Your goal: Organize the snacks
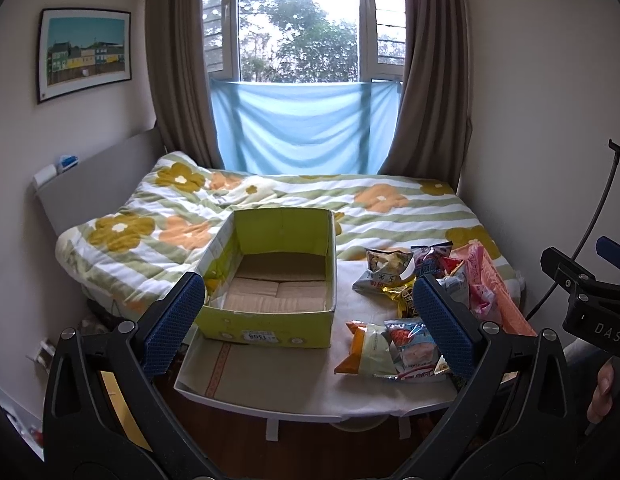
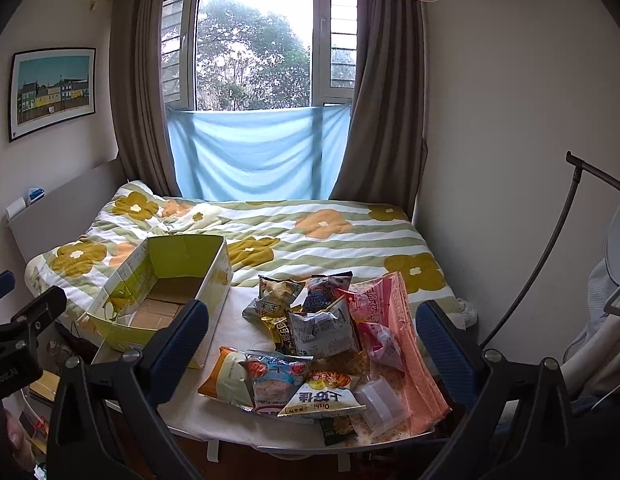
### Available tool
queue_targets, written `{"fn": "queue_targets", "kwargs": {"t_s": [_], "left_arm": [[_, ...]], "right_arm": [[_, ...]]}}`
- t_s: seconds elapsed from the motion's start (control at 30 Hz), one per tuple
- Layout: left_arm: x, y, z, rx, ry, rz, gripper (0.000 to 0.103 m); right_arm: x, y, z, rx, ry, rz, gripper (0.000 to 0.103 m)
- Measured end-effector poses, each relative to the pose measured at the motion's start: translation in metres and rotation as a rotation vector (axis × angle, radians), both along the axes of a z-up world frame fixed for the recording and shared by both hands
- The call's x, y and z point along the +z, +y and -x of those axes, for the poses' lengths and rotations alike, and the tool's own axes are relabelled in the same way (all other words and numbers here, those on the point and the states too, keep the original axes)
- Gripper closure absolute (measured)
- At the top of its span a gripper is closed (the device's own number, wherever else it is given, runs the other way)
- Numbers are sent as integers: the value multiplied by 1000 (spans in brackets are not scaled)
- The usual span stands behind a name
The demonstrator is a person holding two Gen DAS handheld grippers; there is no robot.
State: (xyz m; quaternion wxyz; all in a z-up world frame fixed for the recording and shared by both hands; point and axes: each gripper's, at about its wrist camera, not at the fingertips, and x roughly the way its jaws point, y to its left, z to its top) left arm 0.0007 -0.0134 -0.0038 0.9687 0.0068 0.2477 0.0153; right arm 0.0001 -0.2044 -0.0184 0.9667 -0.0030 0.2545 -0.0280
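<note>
An empty yellow-green cardboard box (image 1: pixel 270 280) (image 2: pixel 162 300) stands open on the left of a small white table (image 1: pixel 294 380) (image 2: pixel 230 328). A heap of several snack packets (image 1: pixel 410 304) (image 2: pixel 314 340) lies to its right, with a blue-and-white packet (image 1: pixel 414 346) (image 2: pixel 276 380) and a yellow Oishi packet (image 2: pixel 322 398) nearest me. My left gripper (image 1: pixel 310 324) hangs open above the table's near side, nothing between its blue pads (image 1: pixel 172 322). My right gripper (image 2: pixel 314 348) is open too, held over the heap and apart from it.
A bed with a flowered striped quilt (image 1: pixel 310 204) (image 2: pixel 310 236) runs behind the table up to the curtained window. Pink folded cloth (image 2: pixel 410 344) lies along the table's right edge. A clear plastic tub (image 2: pixel 380 404) sits at the near right. A black stand pole (image 2: pixel 542 248) rises at right.
</note>
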Motion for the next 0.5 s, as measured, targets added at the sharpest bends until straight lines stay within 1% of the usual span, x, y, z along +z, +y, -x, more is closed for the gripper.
{"fn": "queue_targets", "kwargs": {"t_s": [0.5], "left_arm": [[-1, -2, -1, 1, 6, 2, 0]], "right_arm": [[0, -1, 0, 3, -1, 1, 0]]}}
